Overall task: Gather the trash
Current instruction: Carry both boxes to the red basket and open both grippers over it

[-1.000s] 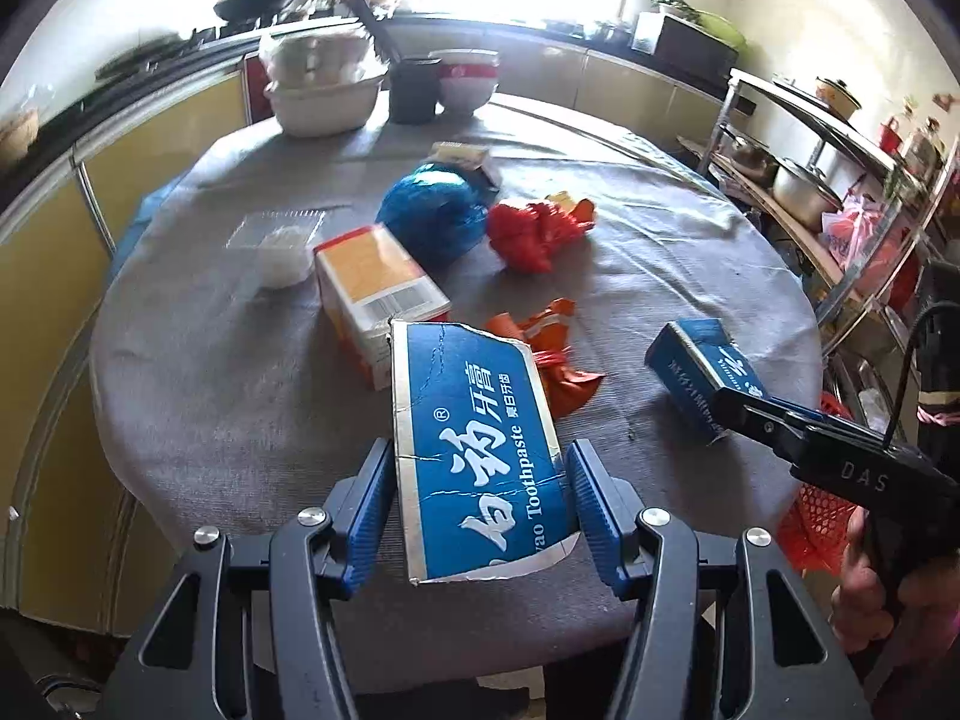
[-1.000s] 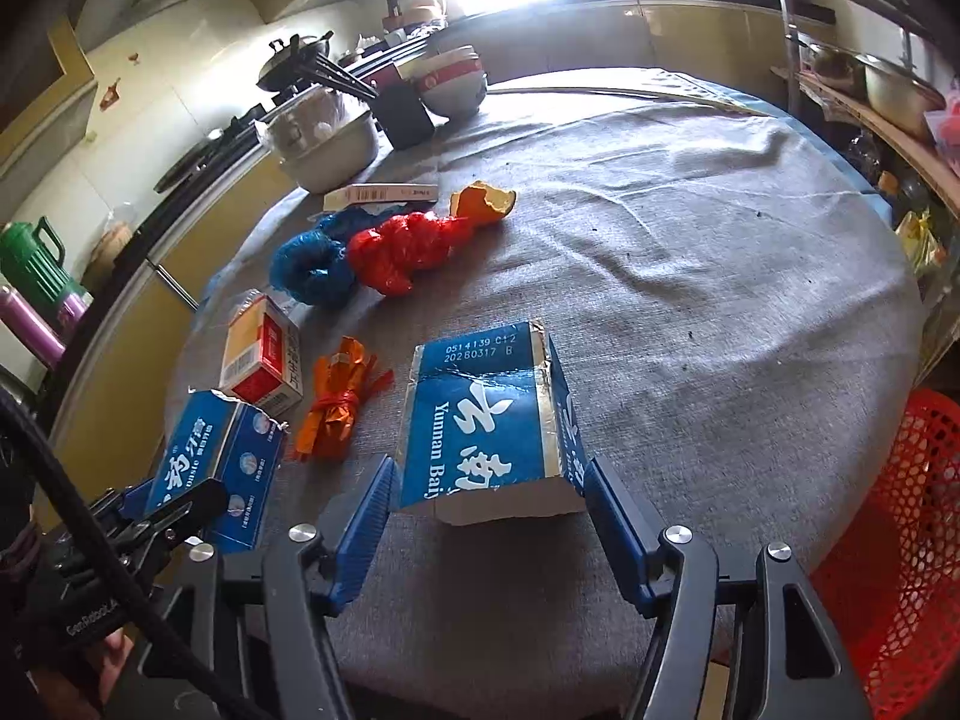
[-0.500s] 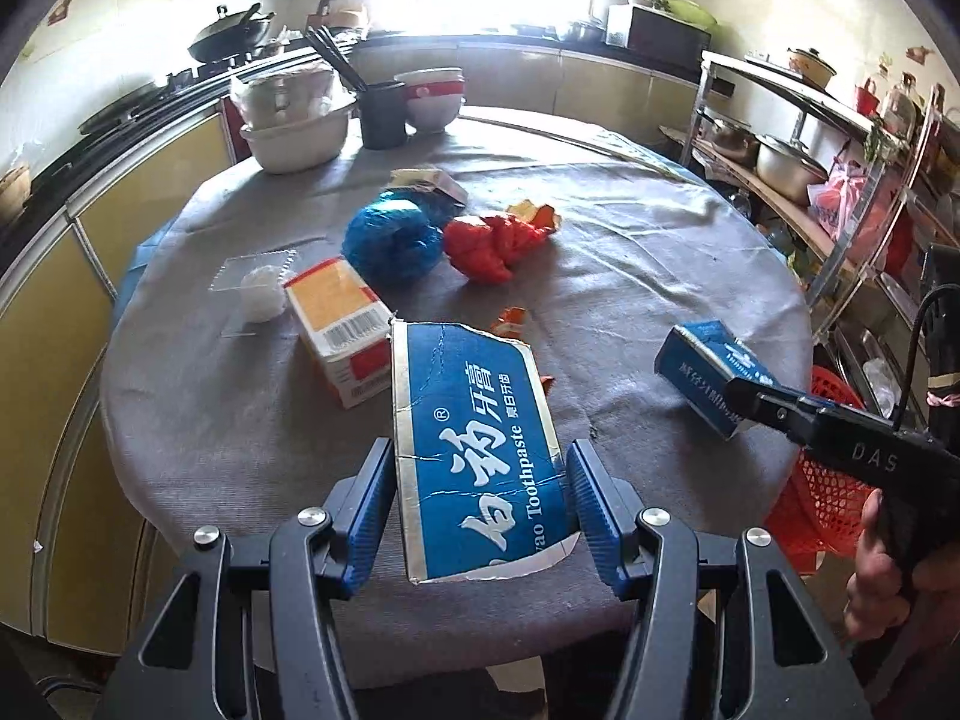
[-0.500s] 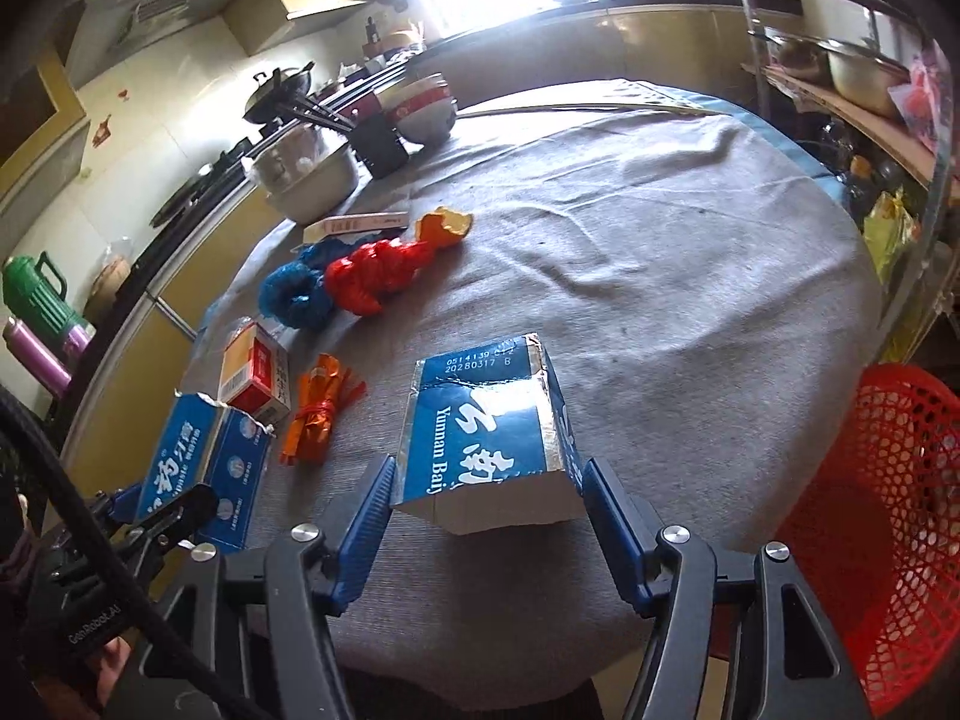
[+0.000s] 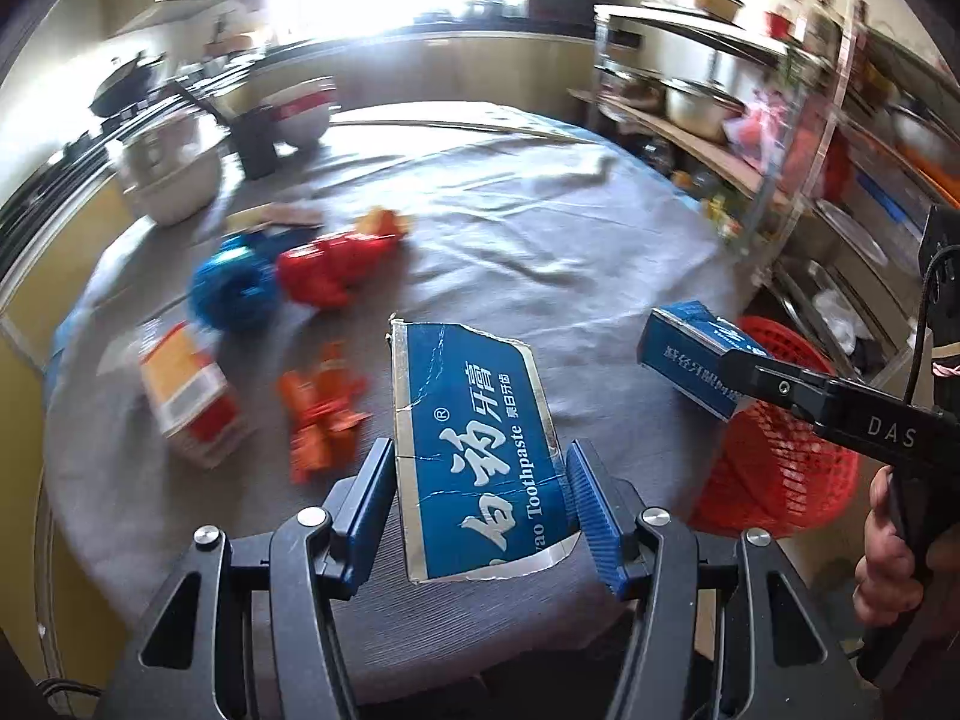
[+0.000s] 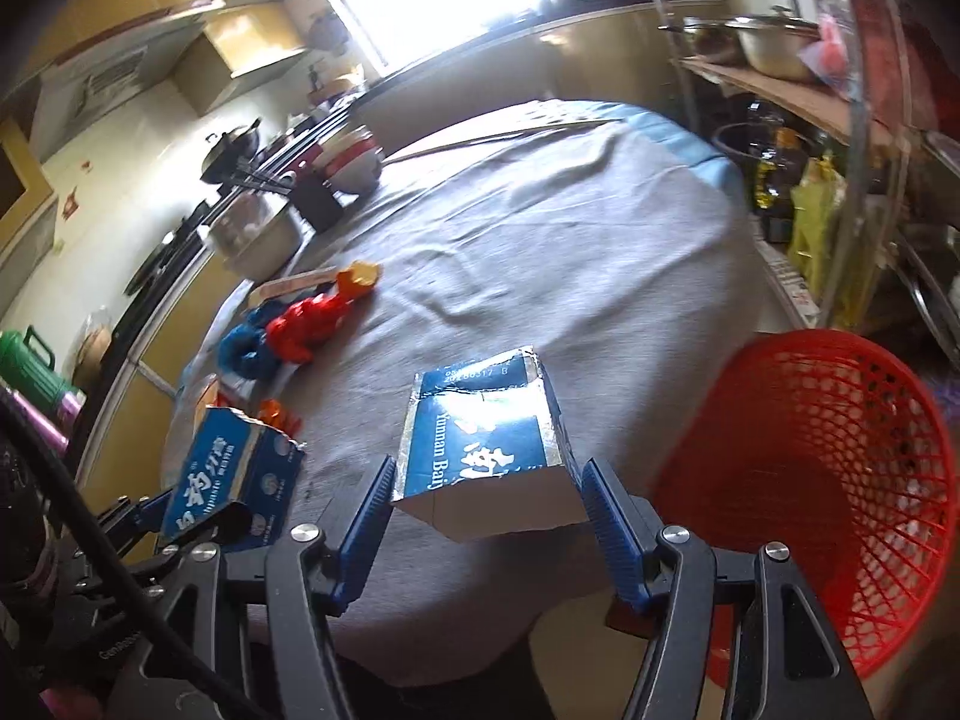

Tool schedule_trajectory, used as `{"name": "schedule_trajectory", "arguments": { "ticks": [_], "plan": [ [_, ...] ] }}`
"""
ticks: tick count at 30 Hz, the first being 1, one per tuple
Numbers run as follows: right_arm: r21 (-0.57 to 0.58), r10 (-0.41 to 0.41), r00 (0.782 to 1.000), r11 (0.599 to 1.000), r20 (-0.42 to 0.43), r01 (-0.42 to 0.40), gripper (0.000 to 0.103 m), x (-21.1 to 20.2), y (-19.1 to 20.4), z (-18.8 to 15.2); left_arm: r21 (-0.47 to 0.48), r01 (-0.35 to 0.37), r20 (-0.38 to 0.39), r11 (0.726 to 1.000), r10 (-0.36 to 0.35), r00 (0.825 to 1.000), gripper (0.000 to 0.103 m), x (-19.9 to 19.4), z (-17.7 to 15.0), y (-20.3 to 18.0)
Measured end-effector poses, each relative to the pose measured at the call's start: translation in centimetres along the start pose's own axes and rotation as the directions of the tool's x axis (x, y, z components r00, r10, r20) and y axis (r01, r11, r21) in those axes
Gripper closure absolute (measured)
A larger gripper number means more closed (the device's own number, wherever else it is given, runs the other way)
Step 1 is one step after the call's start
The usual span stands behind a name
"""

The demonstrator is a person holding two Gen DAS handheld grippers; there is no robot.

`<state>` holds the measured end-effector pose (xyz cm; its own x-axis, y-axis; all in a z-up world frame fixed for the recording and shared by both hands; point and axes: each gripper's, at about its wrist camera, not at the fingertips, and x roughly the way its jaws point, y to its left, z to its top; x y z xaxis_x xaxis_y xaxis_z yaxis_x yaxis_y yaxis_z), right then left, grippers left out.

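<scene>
Grey-clothed round table [image 5: 540, 228] keeps wrappers mid-top; left gripper [image 5: 480, 504] clamps a torn blue toothpaste carton [image 5: 474, 444], right gripper [image 6: 486, 504] its other half [image 6: 486, 450], near the table's edge beside the empty-looking red mesh basket [image 6: 840, 450].

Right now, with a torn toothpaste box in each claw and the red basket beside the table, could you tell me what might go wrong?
1. The left claw pinches its torn toothpaste box only at the near end; most of it sticks out ahead, so it may tilt or slip.
2. The right claw holds an open, hollow box piece that could crush.
3. The red basket sits low beside the table; an early release could miss.
</scene>
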<state>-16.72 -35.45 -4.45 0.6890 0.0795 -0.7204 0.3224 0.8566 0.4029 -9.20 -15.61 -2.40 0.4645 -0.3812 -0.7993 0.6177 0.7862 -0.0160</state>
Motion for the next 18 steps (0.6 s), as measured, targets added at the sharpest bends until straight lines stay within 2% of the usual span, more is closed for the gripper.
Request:
{"name": "schedule_trajectory", "arguments": {
  "ticks": [5, 8, 10, 14, 18],
  "plan": [
    [0.074, -0.023, 0.999, 0.997, 0.025, 0.022, 0.036, -2.3, -3.6, -0.2, 0.090, 0.079, -0.020, 0.993, -0.077, 0.997, 0.044, 1.3, 1.4, -4.2],
    [0.121, -0.066, 0.997, 0.991, 0.047, 0.060, 0.036, -4.1, -6.3, -0.4, 0.152, 0.130, -0.033, 0.980, -0.126, 0.991, 0.044, 2.2, 2.4, -7.4],
    [0.156, -0.082, 0.995, 0.985, 0.058, 0.072, 0.041, -5.3, -8.1, -0.5, 0.183, 0.192, -0.050, 0.964, -0.186, 0.981, 0.043, 2.7, 3.1, -9.5],
    [0.217, -0.125, 0.990, 0.970, 0.072, 0.107, 0.041, -7.0, -11.0, -0.7, 0.261, 0.271, -0.095, 0.927, -0.255, 0.962, 0.040, 4.1, 4.3, -13.6],
    [0.267, -0.210, 0.974, 0.946, 0.080, 0.182, 0.041, -8.0, -13.8, -1.1, 0.278, 0.335, -0.145, 0.900, -0.305, 0.941, 0.040, 6.0, 4.8, -16.3]
  ]
}}
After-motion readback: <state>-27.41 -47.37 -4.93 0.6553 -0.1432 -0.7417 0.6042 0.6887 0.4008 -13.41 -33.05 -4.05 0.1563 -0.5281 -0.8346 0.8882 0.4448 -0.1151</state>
